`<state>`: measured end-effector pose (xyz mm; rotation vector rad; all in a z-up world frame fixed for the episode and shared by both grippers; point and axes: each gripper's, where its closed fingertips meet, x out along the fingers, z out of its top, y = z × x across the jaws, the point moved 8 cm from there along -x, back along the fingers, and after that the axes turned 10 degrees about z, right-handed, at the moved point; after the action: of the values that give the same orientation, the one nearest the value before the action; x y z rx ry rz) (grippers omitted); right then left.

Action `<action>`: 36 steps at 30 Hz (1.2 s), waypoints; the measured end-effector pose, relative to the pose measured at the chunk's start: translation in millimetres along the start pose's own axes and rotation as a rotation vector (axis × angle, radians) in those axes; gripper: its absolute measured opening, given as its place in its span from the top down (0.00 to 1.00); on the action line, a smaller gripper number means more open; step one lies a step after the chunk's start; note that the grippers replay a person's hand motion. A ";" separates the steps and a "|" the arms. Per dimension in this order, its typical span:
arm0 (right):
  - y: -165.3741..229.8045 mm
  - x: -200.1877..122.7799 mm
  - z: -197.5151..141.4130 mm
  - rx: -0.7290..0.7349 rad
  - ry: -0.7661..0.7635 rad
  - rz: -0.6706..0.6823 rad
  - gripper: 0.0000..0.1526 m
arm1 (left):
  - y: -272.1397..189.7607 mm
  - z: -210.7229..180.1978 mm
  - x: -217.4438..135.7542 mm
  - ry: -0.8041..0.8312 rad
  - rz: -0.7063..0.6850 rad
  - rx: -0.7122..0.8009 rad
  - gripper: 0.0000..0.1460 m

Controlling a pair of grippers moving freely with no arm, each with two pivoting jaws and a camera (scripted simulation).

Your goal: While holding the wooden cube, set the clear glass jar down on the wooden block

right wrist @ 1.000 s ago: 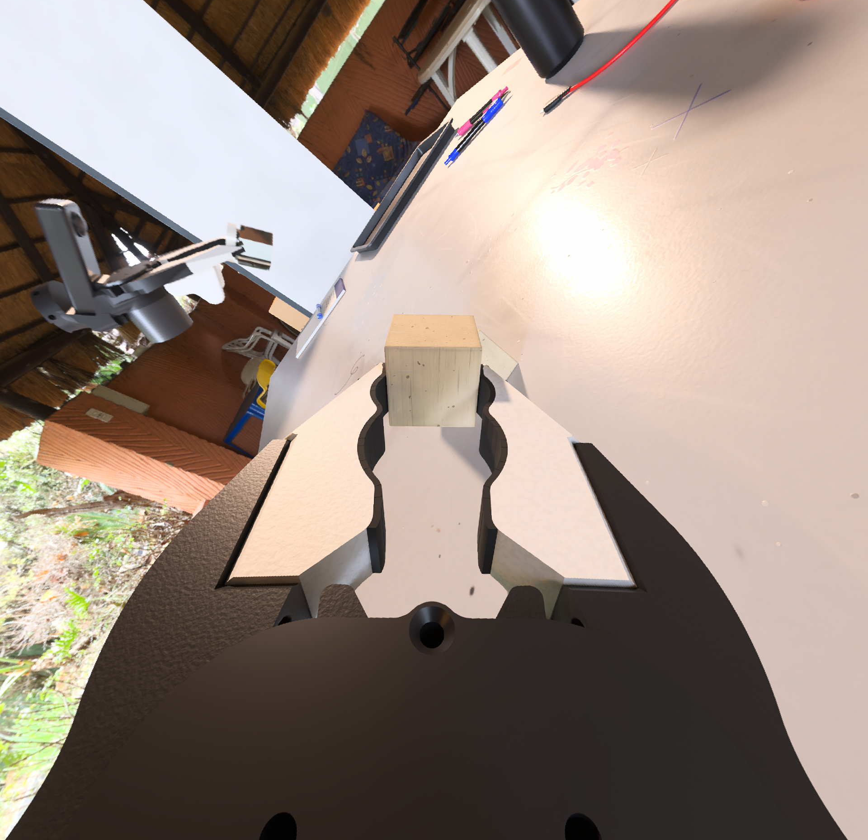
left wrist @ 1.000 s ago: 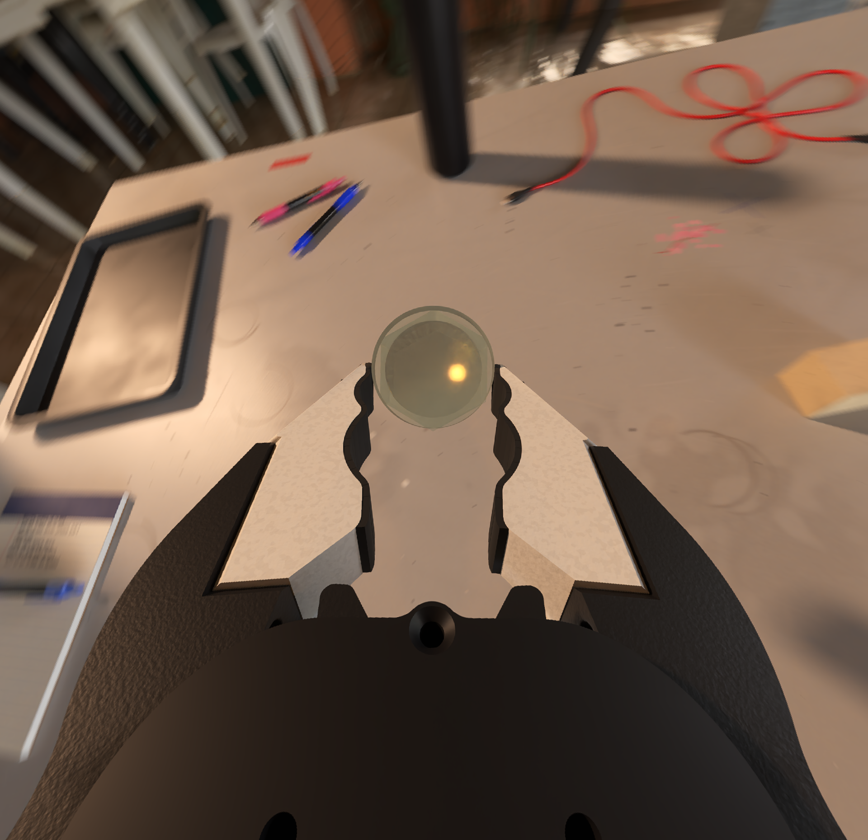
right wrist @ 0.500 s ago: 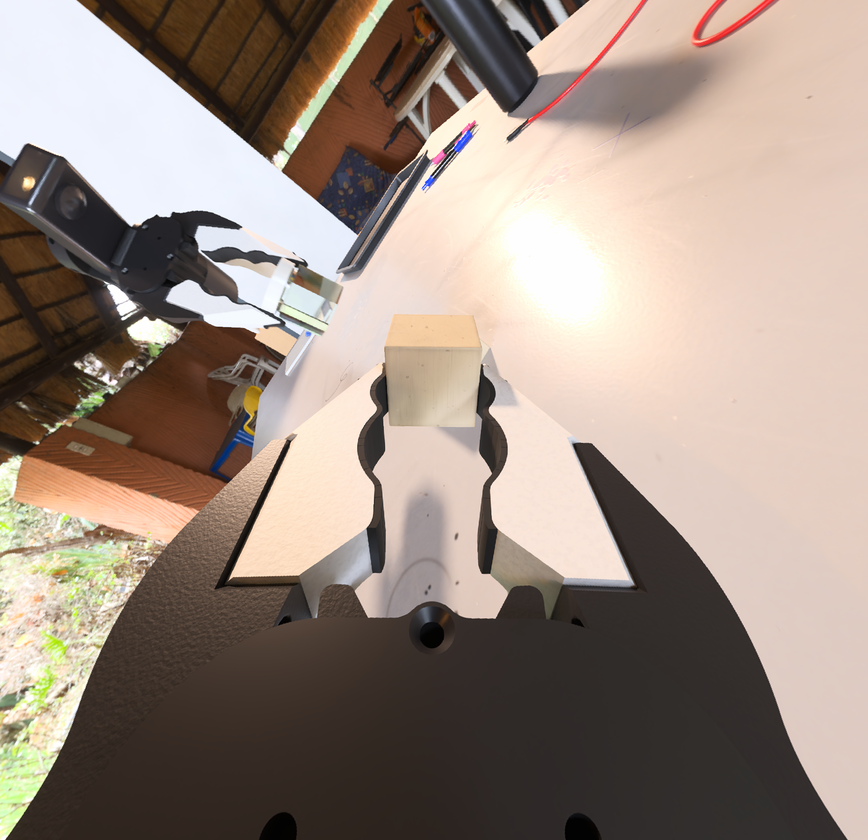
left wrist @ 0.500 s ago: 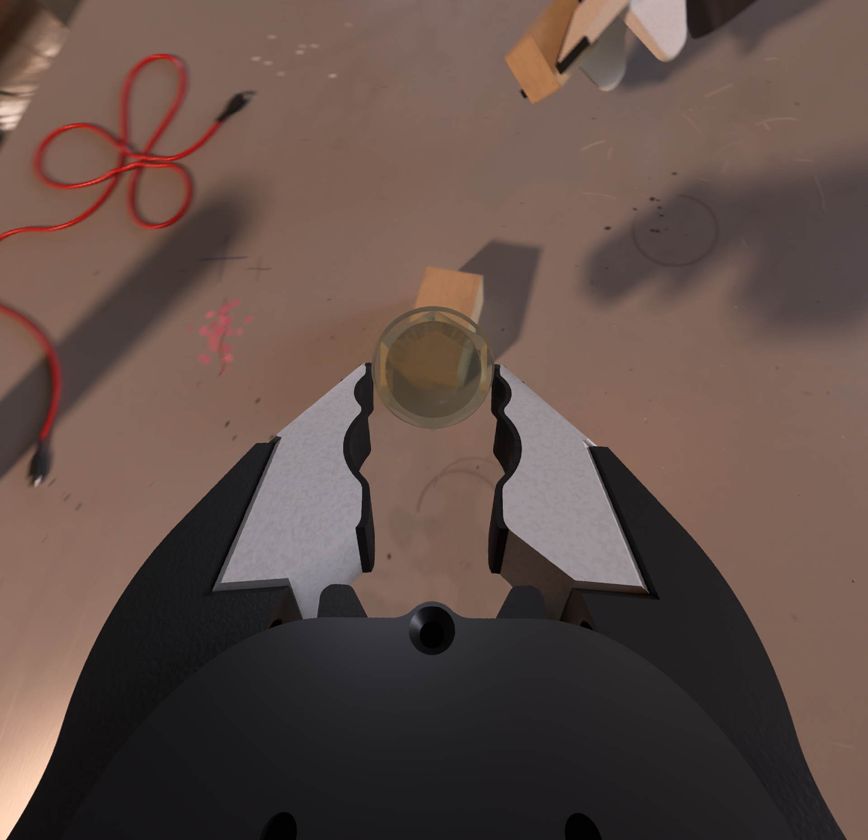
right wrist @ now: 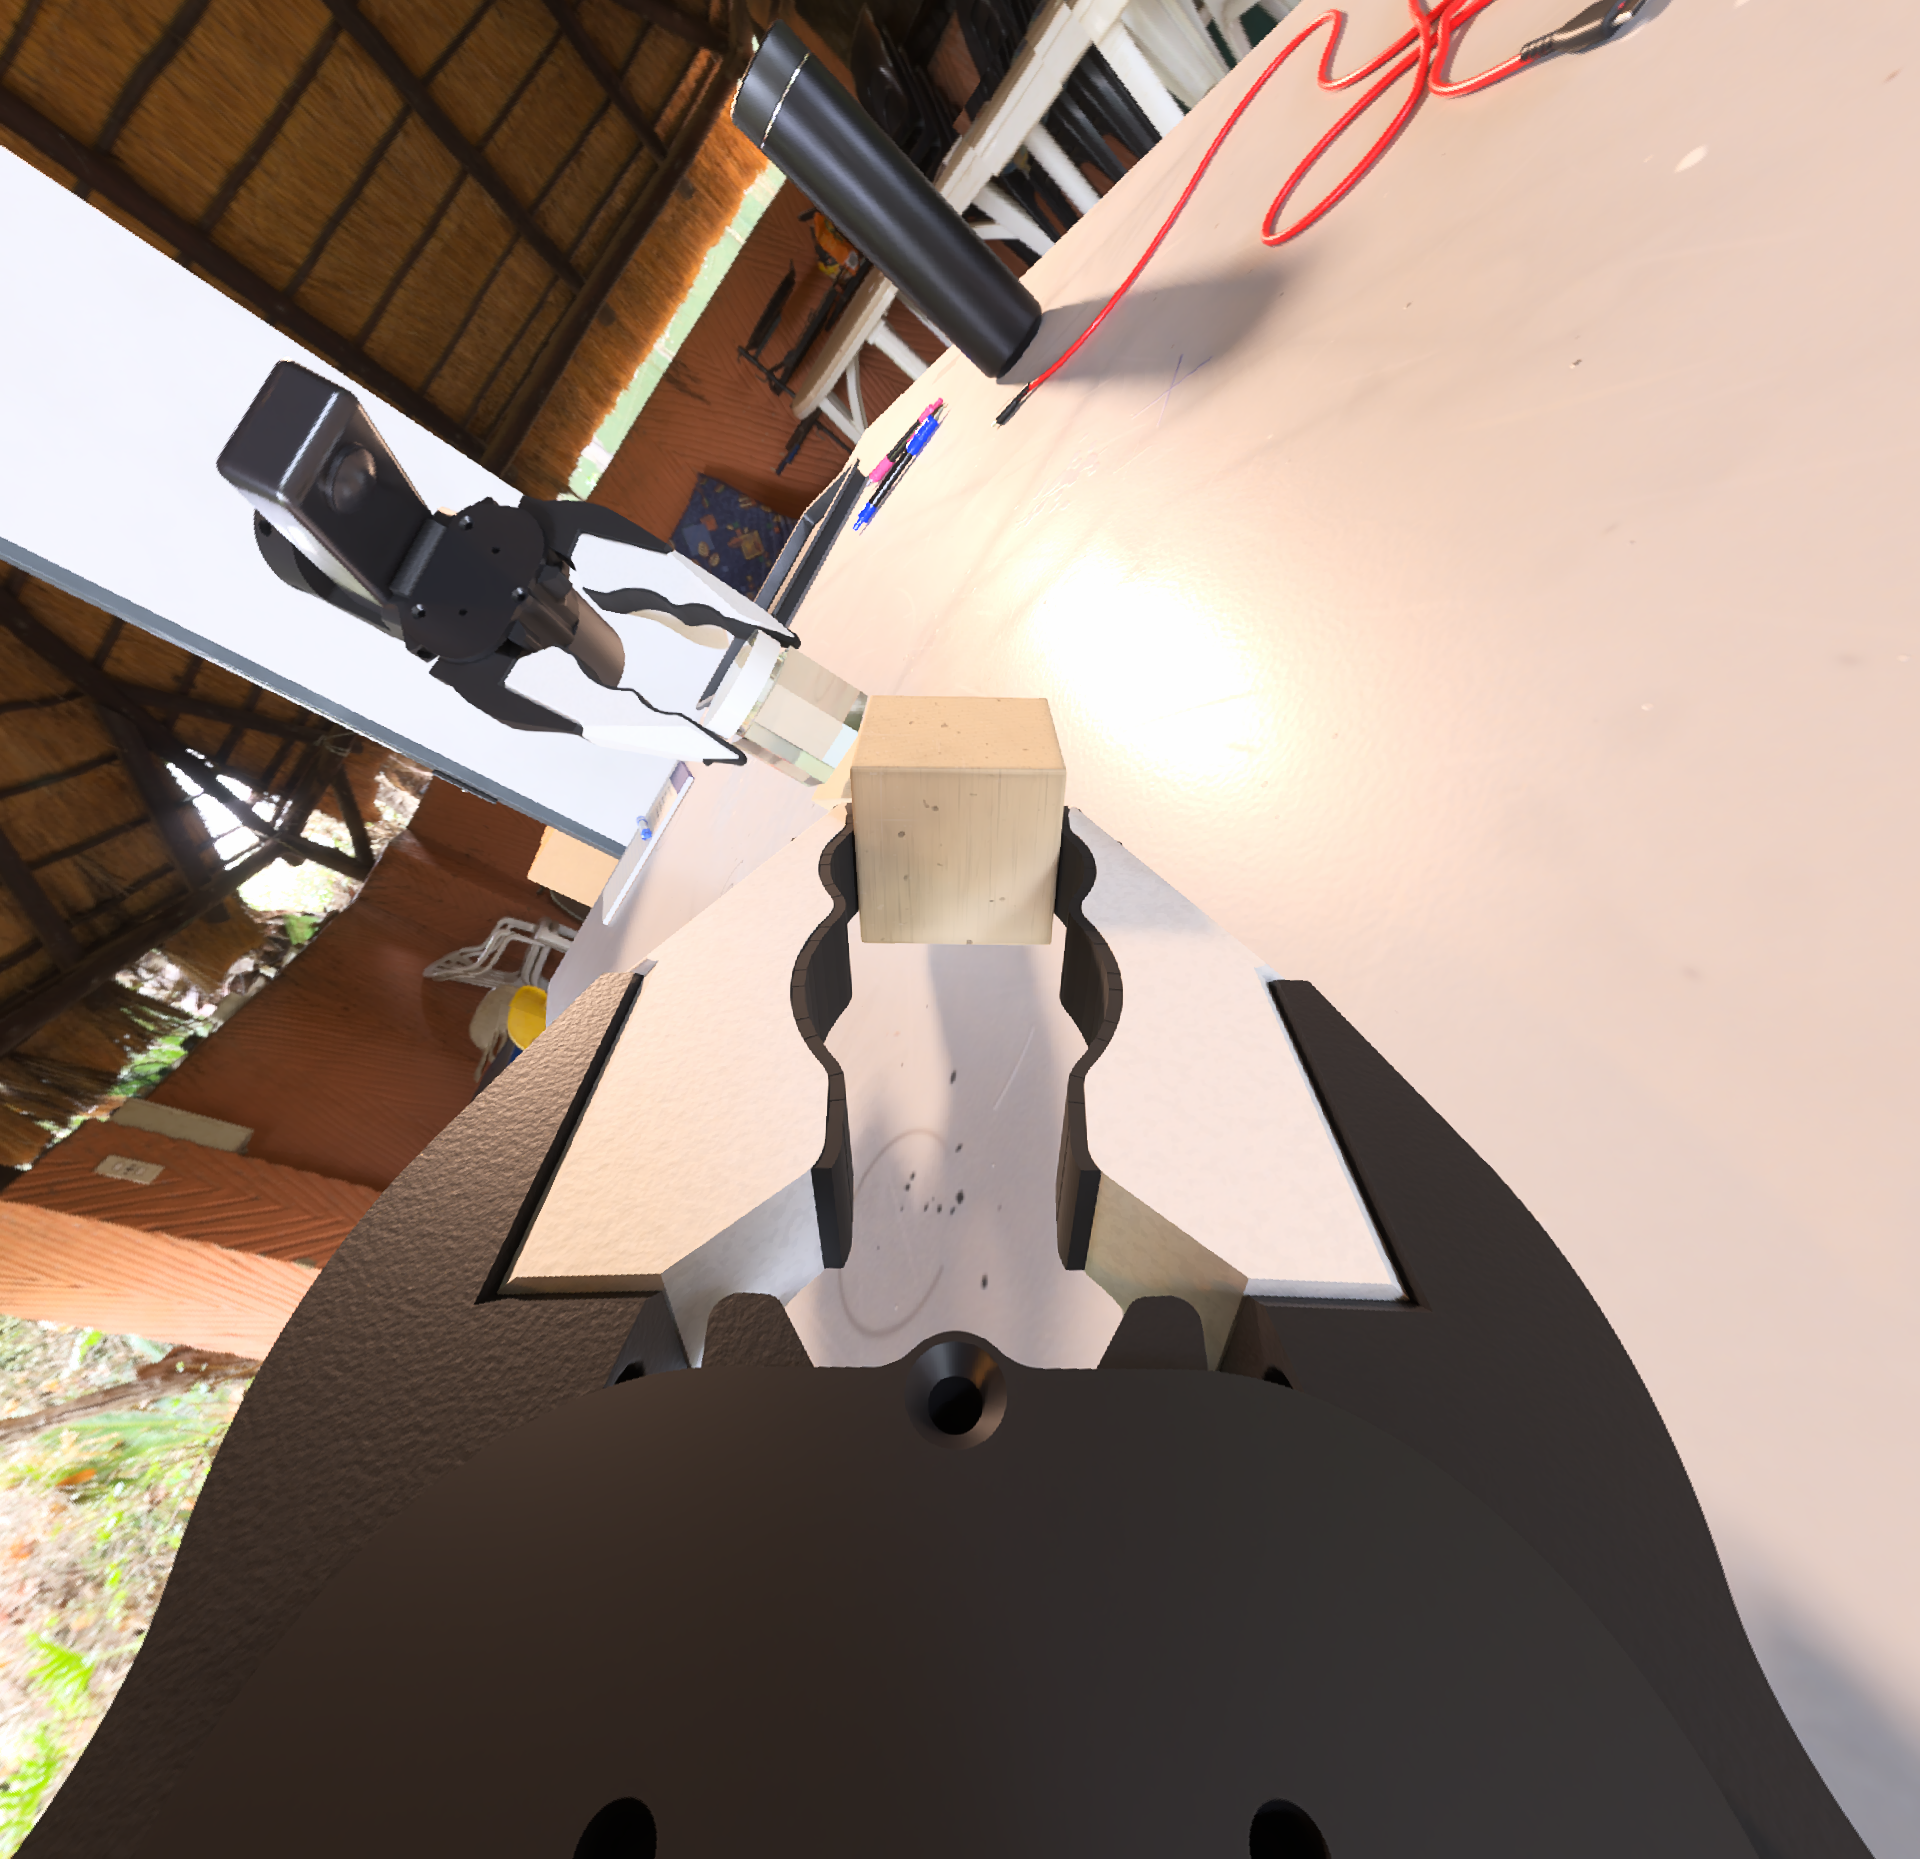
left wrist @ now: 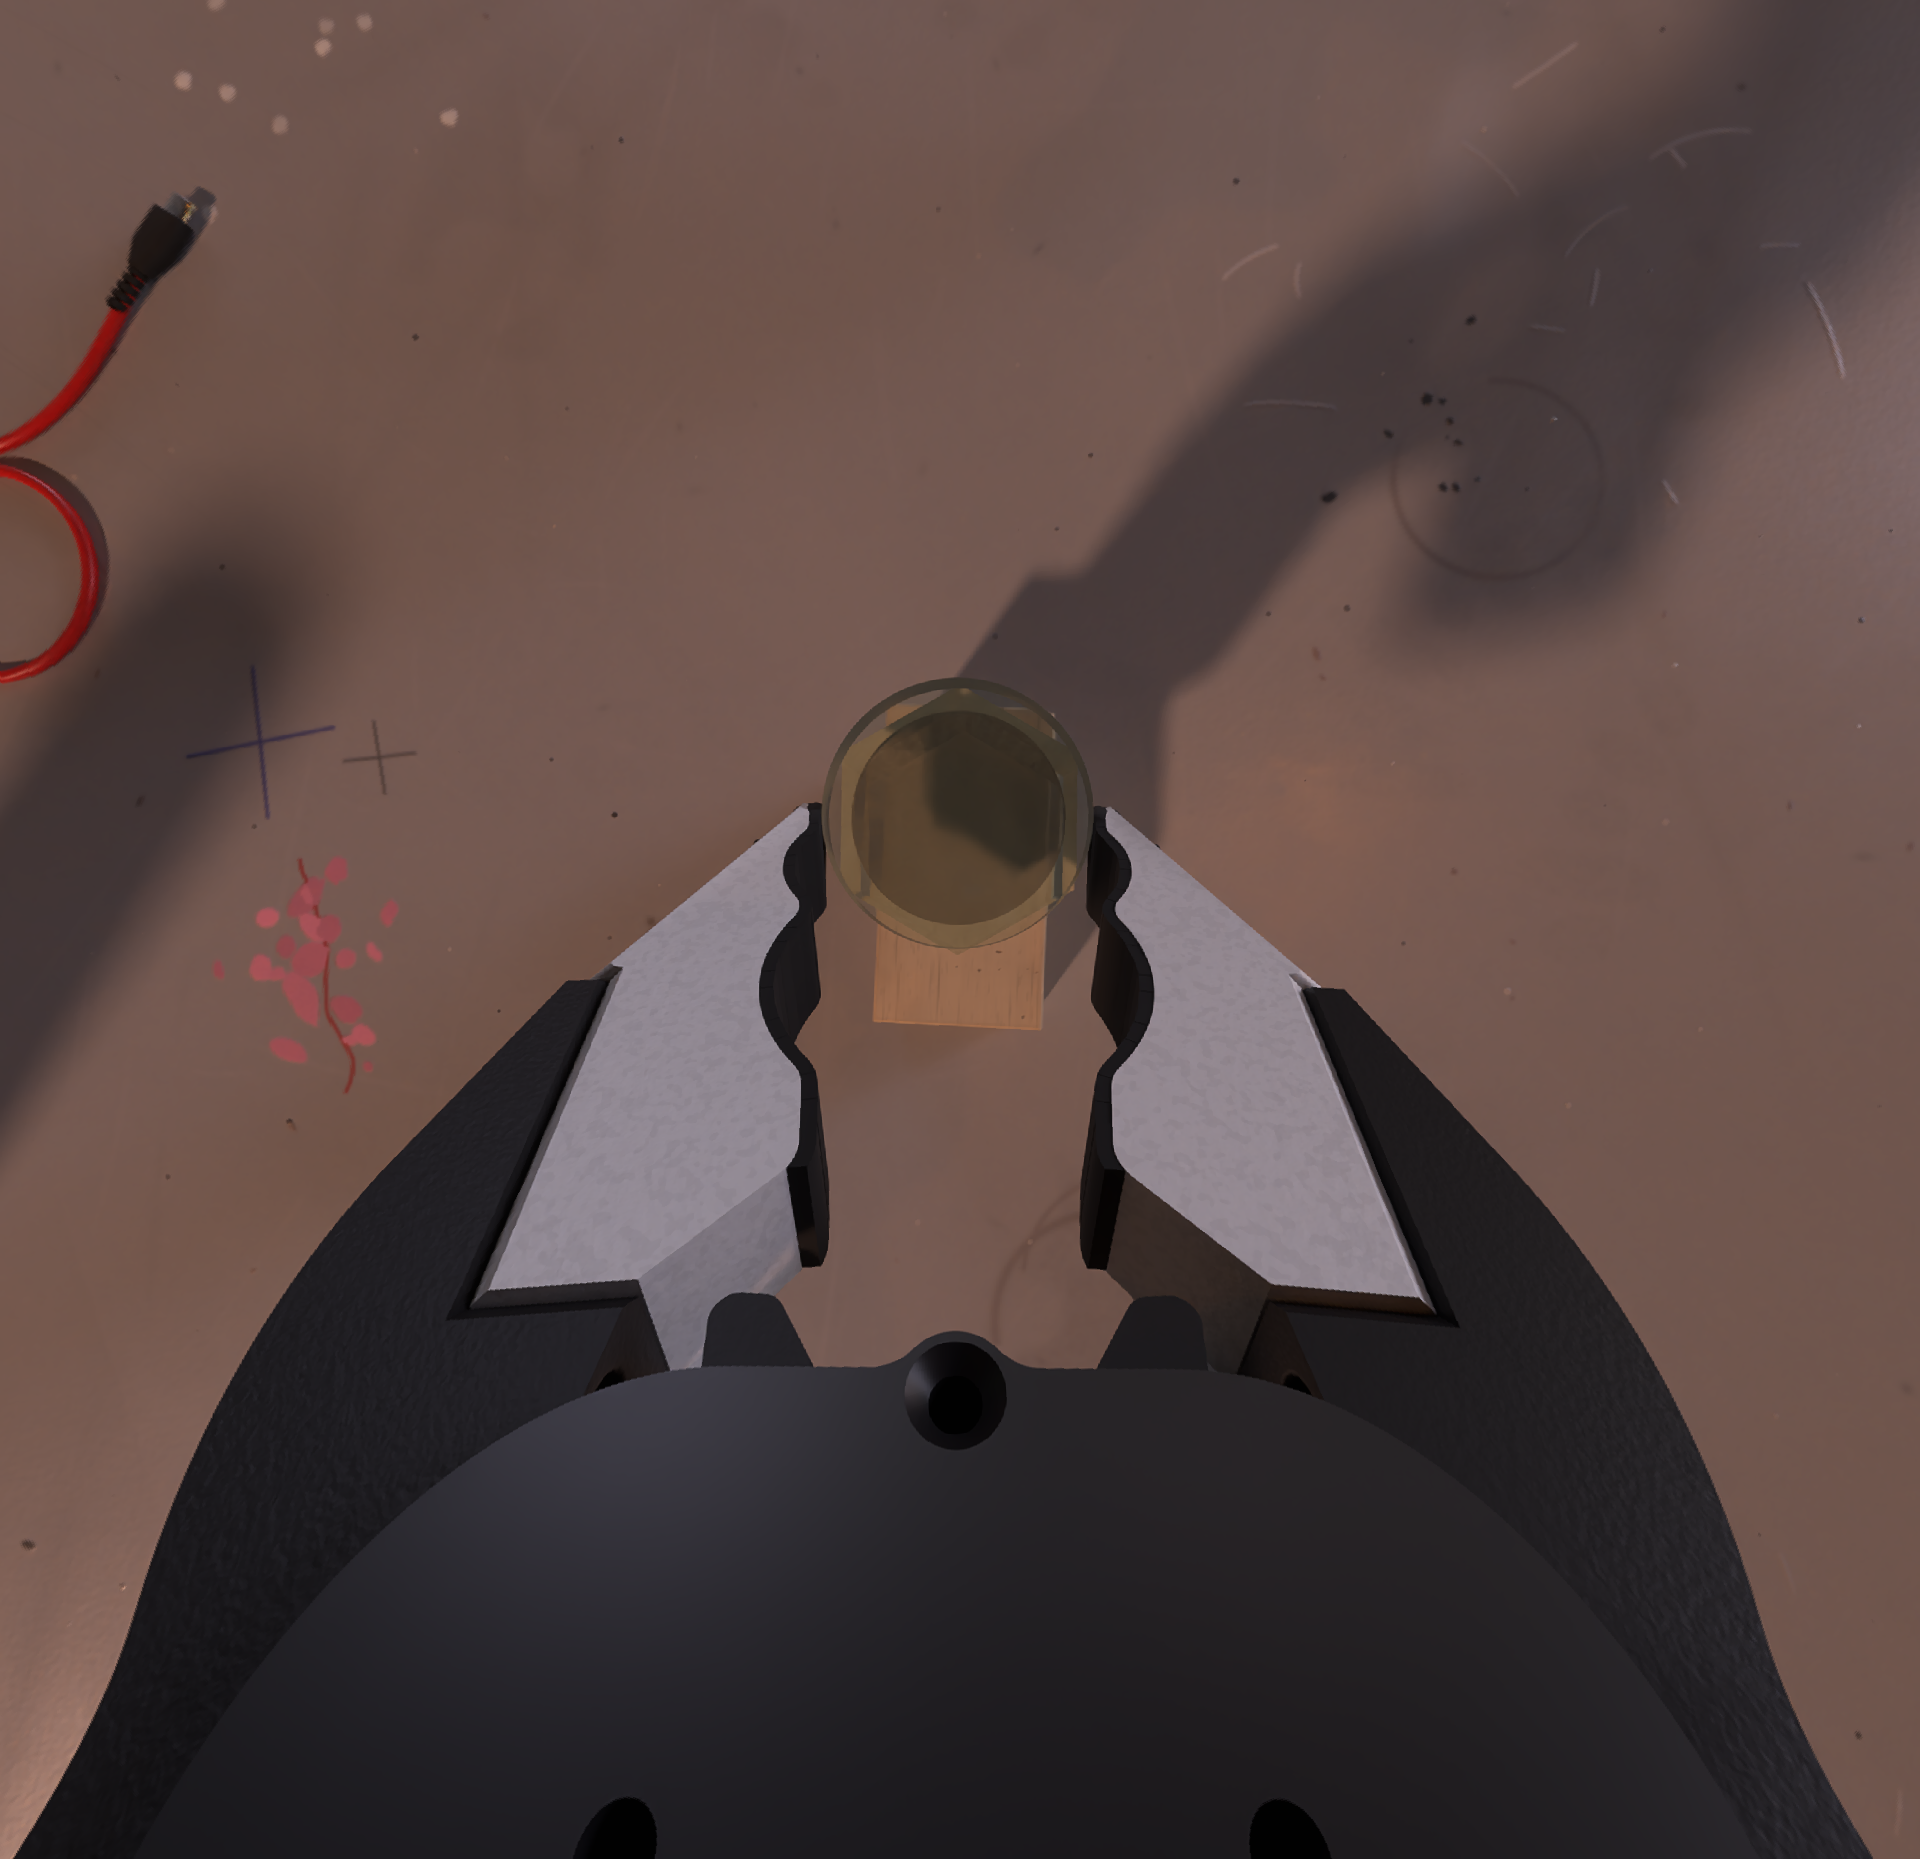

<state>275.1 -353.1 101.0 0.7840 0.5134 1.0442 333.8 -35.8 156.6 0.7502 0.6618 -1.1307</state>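
My left gripper (left wrist: 956, 833) points straight down and is shut on the clear glass jar (left wrist: 956, 801), seen end-on as a round rim. The wooden block (left wrist: 956, 988) lies on the table right under the jar; its near part shows below the rim. I cannot tell if they touch. My right gripper (right wrist: 956, 853) is shut on the pale wooden cube (right wrist: 956, 822), held above the table. In the right wrist view the left gripper (right wrist: 727, 687) holds the jar (right wrist: 800, 713) just left of the cube; the block is hidden behind the cube.
A red cable (left wrist: 62, 521) lies at the left edge, also in the right wrist view (right wrist: 1351, 116). A black cylinder (right wrist: 883, 199), pens (right wrist: 899, 459) and a dark tray (right wrist: 805, 552) stand farther off. The tan table (right wrist: 1455, 770) bears pen marks (left wrist: 260, 749) and red specks (left wrist: 312, 968).
My left gripper has tipped downward and moved over the wooden block, closer to the table, with the jar in it. The right gripper has shifted slightly, the cube still in it.
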 end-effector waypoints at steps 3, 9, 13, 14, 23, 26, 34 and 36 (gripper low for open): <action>0.1 -6.9 -1.0 0.001 -0.011 -0.013 0.76 | 5.5 -1.0 0.5 0.026 -0.023 -0.003 0.65; -0.4 -18.0 -1.7 0.018 -0.044 -0.023 0.76 | 10.8 -0.7 -0.6 0.006 -0.063 -0.013 0.65; -0.4 -20.4 -2.2 0.022 -0.048 -0.026 0.76 | 8.6 -0.1 4.7 0.052 -0.086 -0.001 0.65; -0.4 -20.5 -2.2 0.022 -0.049 -0.026 0.76 | 8.1 -0.6 5.8 0.065 -0.087 0.001 0.65; -0.9 -19.7 -3.1 0.036 -0.045 -0.014 0.76 | 8.7 -3.3 10.7 0.079 -0.086 0.006 0.65; -0.3 -19.9 -3.4 0.036 -0.042 -0.014 0.76 | 8.8 -3.2 10.9 0.075 -0.086 0.007 0.65; -0.9 -19.1 -4.0 0.041 -0.042 -0.012 0.76 | 6.6 -5.1 9.7 0.077 -0.092 -0.010 0.65; -0.7 -19.3 -4.0 0.041 -0.042 -0.012 0.76 | 6.2 -5.2 11.2 0.078 -0.092 -0.025 0.63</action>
<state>264.4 -369.4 98.2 0.8364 0.5043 1.0064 342.4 -36.2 145.8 0.7517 0.7813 -1.1790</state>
